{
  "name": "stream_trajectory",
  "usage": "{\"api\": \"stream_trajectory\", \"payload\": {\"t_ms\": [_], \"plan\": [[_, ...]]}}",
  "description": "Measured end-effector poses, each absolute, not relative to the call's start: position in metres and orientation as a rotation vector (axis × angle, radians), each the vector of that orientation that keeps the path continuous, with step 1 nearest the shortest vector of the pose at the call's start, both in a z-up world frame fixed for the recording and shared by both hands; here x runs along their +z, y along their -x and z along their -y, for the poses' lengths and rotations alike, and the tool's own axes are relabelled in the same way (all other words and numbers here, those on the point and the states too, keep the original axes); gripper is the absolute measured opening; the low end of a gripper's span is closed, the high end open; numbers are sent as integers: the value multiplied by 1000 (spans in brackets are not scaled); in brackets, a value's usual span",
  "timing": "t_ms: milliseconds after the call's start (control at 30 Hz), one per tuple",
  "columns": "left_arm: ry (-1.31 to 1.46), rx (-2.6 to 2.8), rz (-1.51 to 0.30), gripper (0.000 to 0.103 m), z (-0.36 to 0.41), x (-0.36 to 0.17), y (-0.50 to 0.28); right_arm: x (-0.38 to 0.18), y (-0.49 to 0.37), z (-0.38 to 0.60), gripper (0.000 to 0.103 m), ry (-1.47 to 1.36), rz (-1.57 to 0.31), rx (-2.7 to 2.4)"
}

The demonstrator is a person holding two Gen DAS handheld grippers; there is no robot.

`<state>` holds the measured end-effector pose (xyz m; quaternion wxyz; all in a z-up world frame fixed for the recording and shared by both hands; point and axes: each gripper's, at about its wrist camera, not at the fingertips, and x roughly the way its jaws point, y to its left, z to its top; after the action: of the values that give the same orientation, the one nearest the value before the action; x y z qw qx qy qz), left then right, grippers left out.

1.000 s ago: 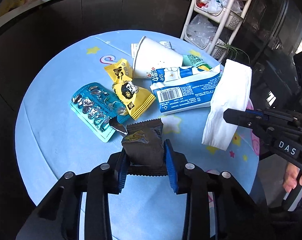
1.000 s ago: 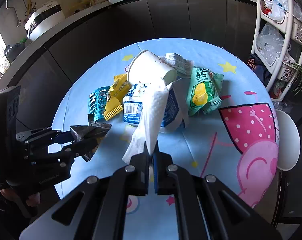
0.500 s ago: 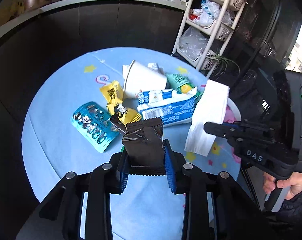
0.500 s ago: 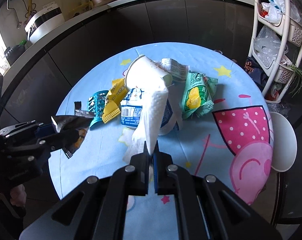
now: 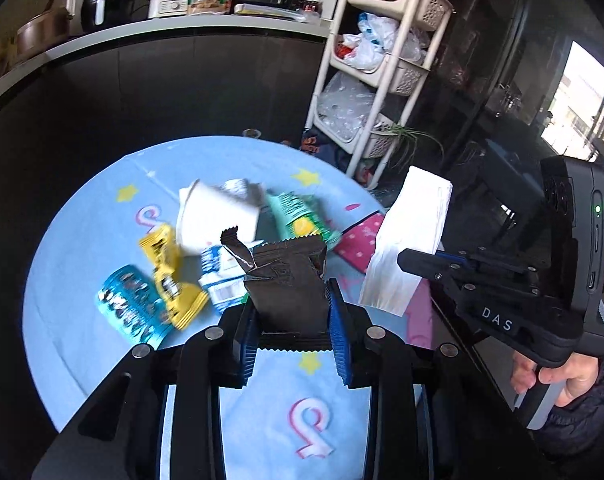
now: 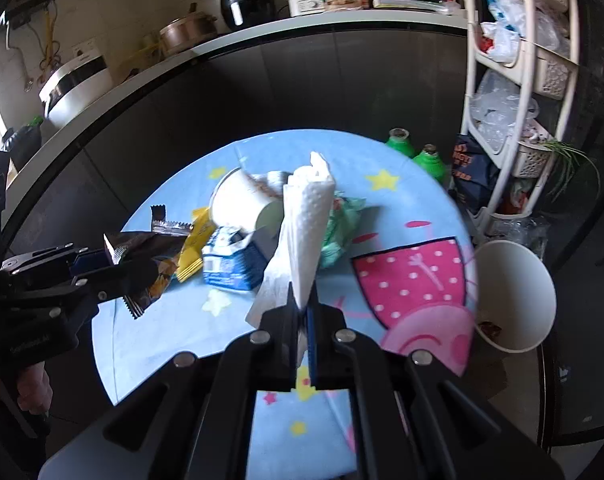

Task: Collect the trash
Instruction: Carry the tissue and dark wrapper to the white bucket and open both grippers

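My left gripper [image 5: 292, 308] is shut on a dark foil wrapper [image 5: 288, 280] and holds it well above the round blue table [image 5: 82, 340]. My right gripper [image 6: 301, 300] is shut on a white paper napkin [image 6: 303, 236], also lifted; it shows in the left wrist view [image 5: 407, 240]. On the table lie a tipped white paper cup [image 5: 216, 216], a yellow wrapper [image 5: 170, 276], a teal blister pack [image 5: 128, 306], a blue-white carton [image 6: 232, 260] and a green packet [image 5: 300, 218].
A white bin [image 6: 513, 296] with some trash inside stands off the table's right edge. A white basket rack [image 5: 381, 72] stands behind the table, with two green bottles [image 6: 415, 150] by it. A dark counter [image 6: 262, 60] curves behind.
Both grippers have risen and pulled back from the table with their loads. The table trash looks smaller and the white bin has come into the right wrist view.
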<state>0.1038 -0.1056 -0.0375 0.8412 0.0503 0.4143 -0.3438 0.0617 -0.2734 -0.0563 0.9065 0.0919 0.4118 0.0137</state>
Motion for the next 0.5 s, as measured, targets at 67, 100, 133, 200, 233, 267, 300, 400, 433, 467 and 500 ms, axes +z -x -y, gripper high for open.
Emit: {"api": "stream_trajectory", "payload": {"t_ms": [67,100,133,200,233,267,300,400,433,467,500], "plan": [[-98,-758,-873,29,120,-35,-106,-54,-58,287,5,-197,-845,2],[-97,-773,-872,29,129,-34,-106,-53,-56,295,5,-201,-842,-13],[-100,-790,-871,29,140,-34,-107,-54,-56,300,5,-204,-841,-24],[-106,-811,-867,29,156,-33,-107,-52,-50,317,5,-213,-834,-55],[-109,-824,-866,29,165,-33,-108,-51,-48,323,5,-217,-831,-68],[-113,-839,-863,29,177,-33,-108,-51,-45,330,5,-221,-828,-79],[-118,-849,-859,29,185,-33,-107,-50,-42,340,5,-228,-823,-99],[-147,-885,-840,29,220,-32,-106,-52,-36,364,6,-242,-815,-138],[-154,-894,-836,29,230,-32,-106,-53,-33,373,6,-246,-813,-154],[-159,-904,-834,29,239,-33,-106,-53,-31,382,6,-251,-813,-170],[-161,-915,-834,29,248,-34,-107,-55,-29,388,6,-255,-813,-182]]}}
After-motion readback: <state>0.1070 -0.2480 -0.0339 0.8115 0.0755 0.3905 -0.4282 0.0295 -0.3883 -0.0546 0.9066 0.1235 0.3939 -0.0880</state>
